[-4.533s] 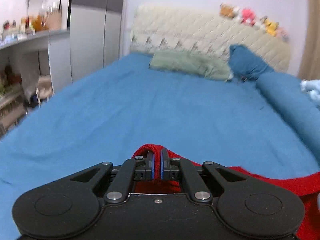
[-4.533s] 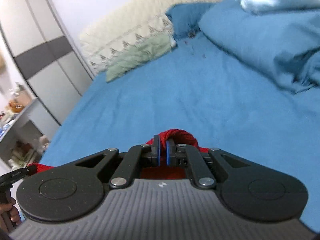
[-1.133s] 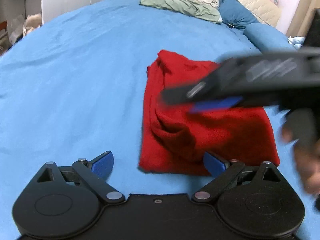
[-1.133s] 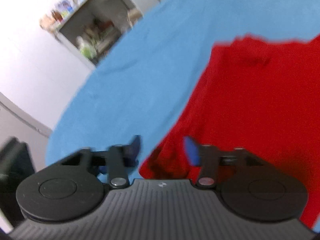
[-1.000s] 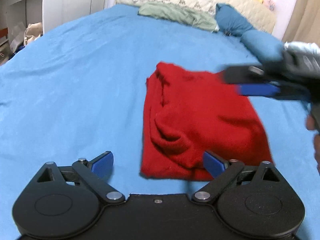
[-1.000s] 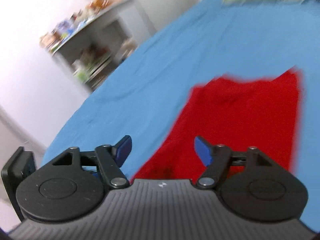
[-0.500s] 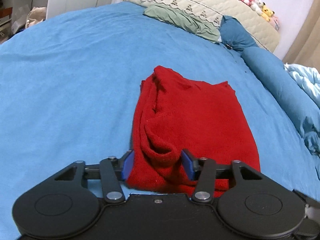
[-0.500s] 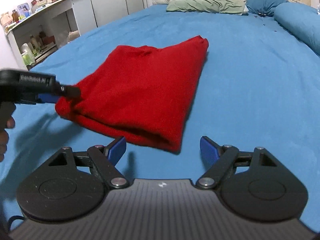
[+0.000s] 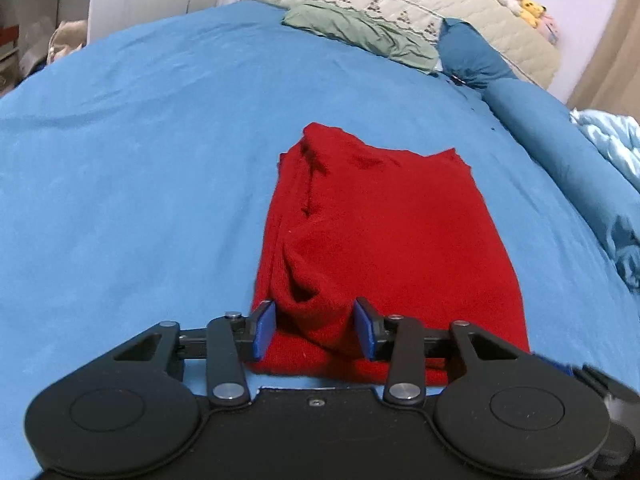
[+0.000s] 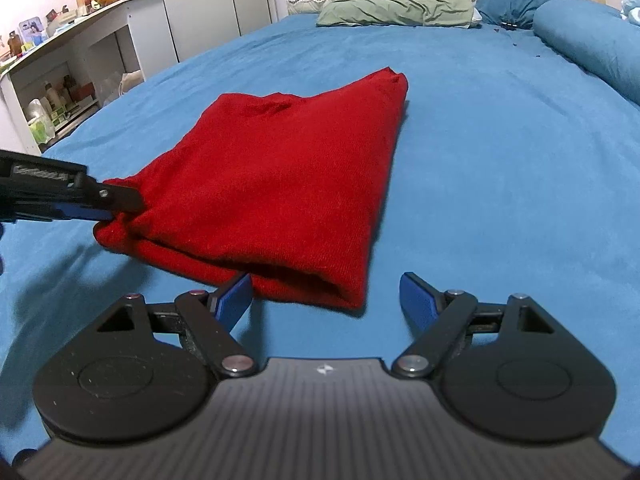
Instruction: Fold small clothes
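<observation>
A red knitted garment (image 9: 384,232) lies folded into a rectangle on the blue bed sheet (image 9: 140,160). My left gripper (image 9: 315,330) is partly closed, its blue pads on either side of a raised fold at the garment's near left corner. In the right wrist view the garment (image 10: 288,176) lies ahead, and the left gripper (image 10: 112,206) comes in from the left with its tips at that corner. My right gripper (image 10: 325,300) is open wide, level with the garment's near edge, and holds nothing.
A green pillow (image 9: 360,32), a dark blue pillow (image 9: 472,60) and a blue bolster (image 9: 560,148) lie by the quilted headboard (image 9: 400,4). A light blue quilt (image 9: 612,140) is heaped at the right. Shelves (image 10: 60,92) with bottles and a wardrobe stand left of the bed.
Both grippers let go of the garment, which now lies folded. The right gripper swung round to the near edge. The left gripper's pads narrowed around the near left corner fold.
</observation>
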{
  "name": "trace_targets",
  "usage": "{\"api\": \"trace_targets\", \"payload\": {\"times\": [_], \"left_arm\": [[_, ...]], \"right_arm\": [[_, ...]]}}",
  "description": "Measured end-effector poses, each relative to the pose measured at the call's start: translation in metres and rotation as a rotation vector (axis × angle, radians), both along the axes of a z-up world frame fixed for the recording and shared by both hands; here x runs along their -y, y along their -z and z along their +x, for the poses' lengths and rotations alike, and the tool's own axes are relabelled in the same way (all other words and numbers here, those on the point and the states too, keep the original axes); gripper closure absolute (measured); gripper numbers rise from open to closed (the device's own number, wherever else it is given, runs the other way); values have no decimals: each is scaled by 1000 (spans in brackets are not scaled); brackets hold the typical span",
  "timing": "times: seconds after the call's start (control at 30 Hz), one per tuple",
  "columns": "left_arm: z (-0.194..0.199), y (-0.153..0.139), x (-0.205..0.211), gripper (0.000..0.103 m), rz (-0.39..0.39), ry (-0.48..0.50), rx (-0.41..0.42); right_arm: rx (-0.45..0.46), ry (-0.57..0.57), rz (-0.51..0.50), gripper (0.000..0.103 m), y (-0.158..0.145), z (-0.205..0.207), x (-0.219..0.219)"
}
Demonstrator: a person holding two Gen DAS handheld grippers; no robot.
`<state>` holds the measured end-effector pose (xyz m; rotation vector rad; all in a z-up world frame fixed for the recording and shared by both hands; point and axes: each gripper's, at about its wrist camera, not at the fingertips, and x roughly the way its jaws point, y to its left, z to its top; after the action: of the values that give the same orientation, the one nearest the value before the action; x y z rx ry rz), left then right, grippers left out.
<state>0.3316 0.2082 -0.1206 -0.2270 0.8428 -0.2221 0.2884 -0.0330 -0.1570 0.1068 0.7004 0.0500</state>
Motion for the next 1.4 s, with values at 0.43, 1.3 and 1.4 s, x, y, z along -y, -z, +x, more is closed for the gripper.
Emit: {"api": "trace_targets", "payload": {"times": [0.43, 1.3, 1.4], "left_arm": [[-10, 22, -21, 94, 7, -82, -15], [89, -34, -27, 8, 13, 66, -43], [107, -18, -28, 8, -35, 91, -99]], "right_arm": [[3, 104, -98, 8, 9, 7, 12], [-149, -2, 188, 0, -75, 68, 87], [-186, 30, 276, 0, -56, 95, 90]]}}
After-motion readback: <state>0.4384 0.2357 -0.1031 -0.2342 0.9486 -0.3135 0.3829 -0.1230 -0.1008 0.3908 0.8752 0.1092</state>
